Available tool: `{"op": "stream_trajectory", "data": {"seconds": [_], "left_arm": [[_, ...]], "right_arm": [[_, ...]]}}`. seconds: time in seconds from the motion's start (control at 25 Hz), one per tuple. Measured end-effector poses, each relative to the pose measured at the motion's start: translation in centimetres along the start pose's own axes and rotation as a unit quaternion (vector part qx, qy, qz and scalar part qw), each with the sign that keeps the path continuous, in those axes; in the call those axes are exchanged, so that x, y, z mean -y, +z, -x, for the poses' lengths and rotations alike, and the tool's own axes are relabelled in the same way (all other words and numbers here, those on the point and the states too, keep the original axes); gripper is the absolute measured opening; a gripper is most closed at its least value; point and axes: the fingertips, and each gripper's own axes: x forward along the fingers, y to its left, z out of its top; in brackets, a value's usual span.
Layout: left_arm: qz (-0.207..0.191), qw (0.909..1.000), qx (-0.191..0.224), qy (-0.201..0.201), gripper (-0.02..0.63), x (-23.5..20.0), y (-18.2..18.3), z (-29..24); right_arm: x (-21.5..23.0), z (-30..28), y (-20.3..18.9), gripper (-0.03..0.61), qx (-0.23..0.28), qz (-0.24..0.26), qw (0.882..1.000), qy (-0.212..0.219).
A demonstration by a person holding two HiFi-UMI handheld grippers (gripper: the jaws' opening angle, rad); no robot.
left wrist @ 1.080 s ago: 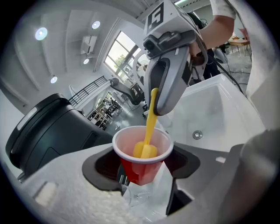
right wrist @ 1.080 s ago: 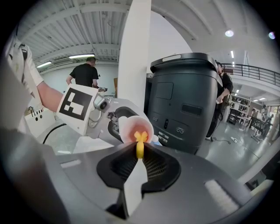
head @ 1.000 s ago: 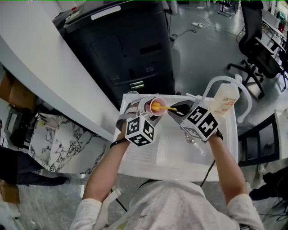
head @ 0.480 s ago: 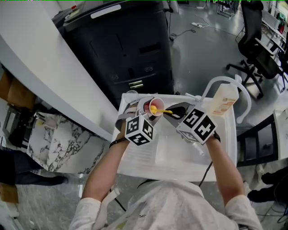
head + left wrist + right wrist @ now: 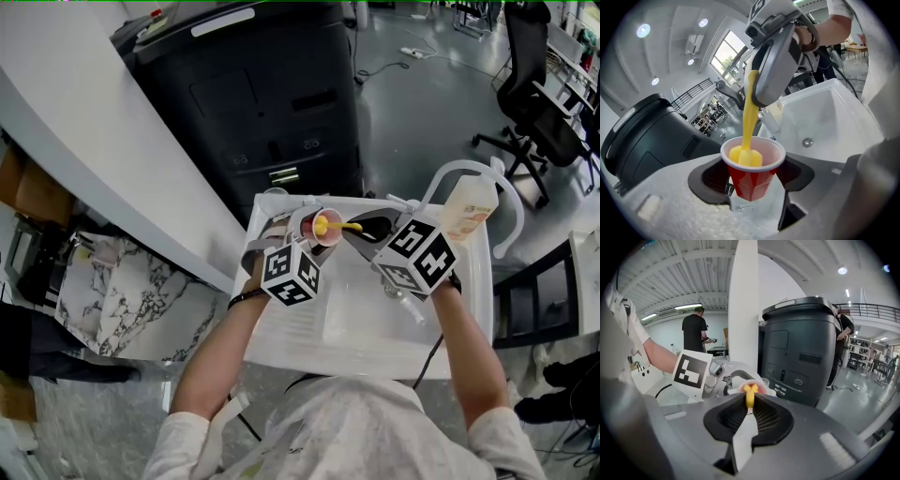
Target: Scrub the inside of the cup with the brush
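A small red cup point(image 5: 328, 232) with a white rim is held over the white sink point(image 5: 375, 328), tilted toward the right. My left gripper point(image 5: 309, 236) is shut on the red cup point(image 5: 751, 180), its pads pressing the cup's sides. A yellow brush point(image 5: 323, 224) has its head inside the cup and its handle point(image 5: 352, 226) runs right to my right gripper point(image 5: 364, 230). In the left gripper view the brush head point(image 5: 746, 156) rests against the cup's inner wall. My right gripper point(image 5: 749, 409) is shut on the yellow brush handle point(image 5: 749, 399), and the cup point(image 5: 756, 387) lies just beyond it.
A white arched faucet point(image 5: 461, 169) and a soap bottle point(image 5: 466, 212) stand at the sink's far right. The drain point(image 5: 806, 142) shows in the basin. A big black machine point(image 5: 253, 94) stands behind the sink, an office chair point(image 5: 539, 108) farther right. A person in black point(image 5: 696, 330) stands in the background.
The right gripper and brush handle wobbled slightly left, then back. The brush head stays inside the cup and the left gripper keeps the cup in place.
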Motion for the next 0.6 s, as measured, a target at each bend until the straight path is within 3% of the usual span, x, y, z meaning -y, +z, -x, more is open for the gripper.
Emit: {"op": "stream_trajectory", "data": {"seconds": [0.6], "left_arm": [[0.004, 1.0000, 0.005, 0.003, 0.301, 0.2, 0.2, 0.2]], "right_arm": [[1.6, 0.8, -0.7, 0.034, -0.005, -0.015, 1.000, -0.014]]}}
